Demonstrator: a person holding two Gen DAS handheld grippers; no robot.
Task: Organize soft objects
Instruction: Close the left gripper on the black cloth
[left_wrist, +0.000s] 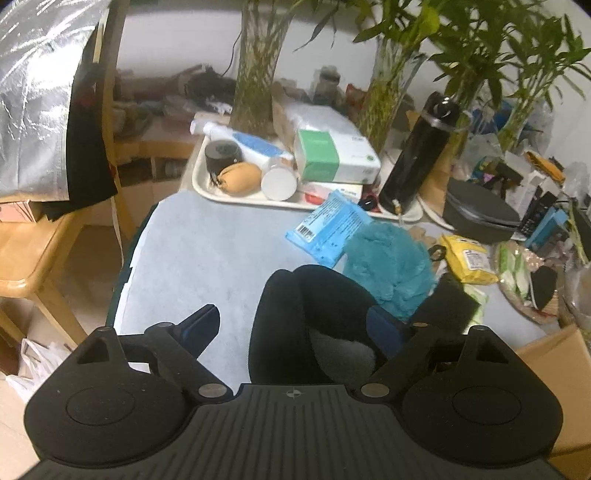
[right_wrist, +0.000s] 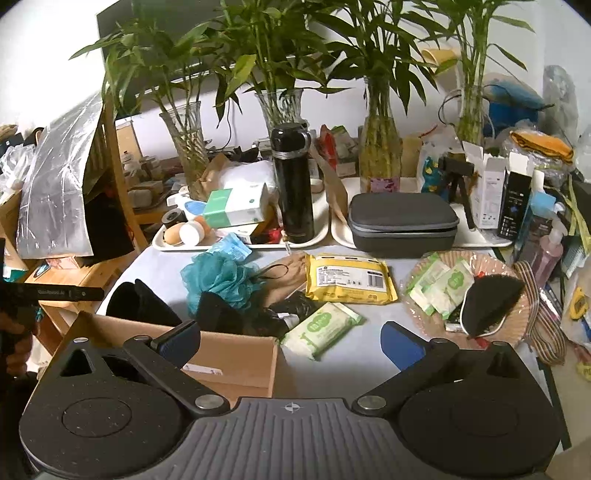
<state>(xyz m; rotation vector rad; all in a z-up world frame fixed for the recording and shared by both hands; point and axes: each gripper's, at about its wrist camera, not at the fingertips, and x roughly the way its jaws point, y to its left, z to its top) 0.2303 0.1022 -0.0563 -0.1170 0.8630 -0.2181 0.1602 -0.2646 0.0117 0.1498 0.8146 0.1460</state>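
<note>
The left gripper (left_wrist: 295, 325) is gaping wide around a black soft item (left_wrist: 314, 314), not pinching it; the teal bath pouf (left_wrist: 388, 266) is lying just beyond. The right gripper (right_wrist: 291, 339) is hanging open, empty, over a cardboard box (right_wrist: 229, 354) and green wipes pack (right_wrist: 321, 328).

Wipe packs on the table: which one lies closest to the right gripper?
The green-and-white wipe pack, lying loose on the table beside the cardboard box, just ahead of the right gripper. The yellow pack sits farther back; the small green packs rest in the woven basket.
</note>
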